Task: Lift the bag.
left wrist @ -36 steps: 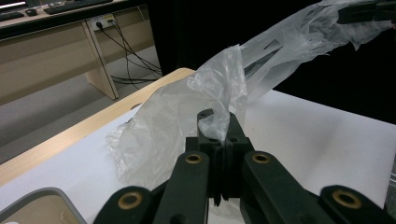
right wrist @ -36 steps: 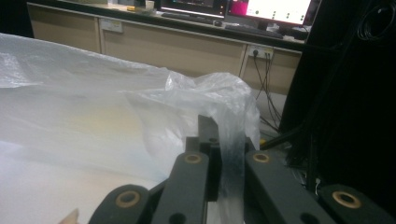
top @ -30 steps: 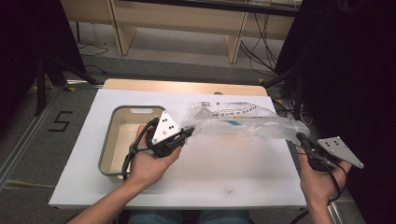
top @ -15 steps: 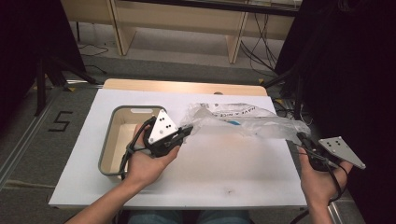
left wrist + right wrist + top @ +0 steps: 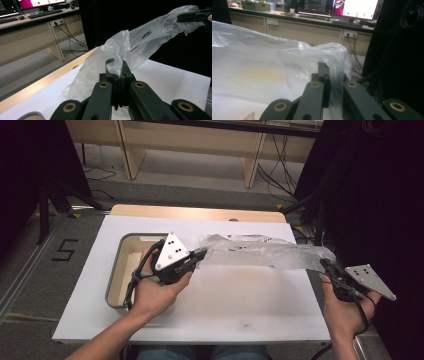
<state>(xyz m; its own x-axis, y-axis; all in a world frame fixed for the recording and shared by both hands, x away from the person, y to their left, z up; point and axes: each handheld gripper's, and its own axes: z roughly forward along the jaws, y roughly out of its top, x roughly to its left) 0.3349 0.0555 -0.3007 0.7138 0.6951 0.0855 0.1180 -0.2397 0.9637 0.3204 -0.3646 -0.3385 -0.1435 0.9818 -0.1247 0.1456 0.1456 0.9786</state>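
- Clear plastic bag (image 5: 260, 254): stretched between the two claws, lifted off the white counter (image 5: 240, 300), sagging a little mid-span. Faint print on it, too blurred to read.
- Left claw (image 5: 200, 256): jaws together, clamped on the bag's near end; in the left gripper view the film bunches out from the closed tips (image 5: 117, 67) and runs up and away toward the other claw.
- Right claw (image 5: 324, 265): jaws together, clamped on the opposite end; in the right gripper view a pinched fold of film (image 5: 335, 82) passes between the jaws, the rest billowing off to that claw's left.
- Handling, as judged: very light, limp, slick film; crumples, holds no shape, likely to slip from a shallow pinch and to tear if pulled hard apart. Best hold is on a gathered fold or edge, several layers deep, as both claws have now.
- Beige tray (image 5: 117, 270): just under and behind the left claw, at the counter's left side. What shows of its inside looks bare; the hand hides part of it.
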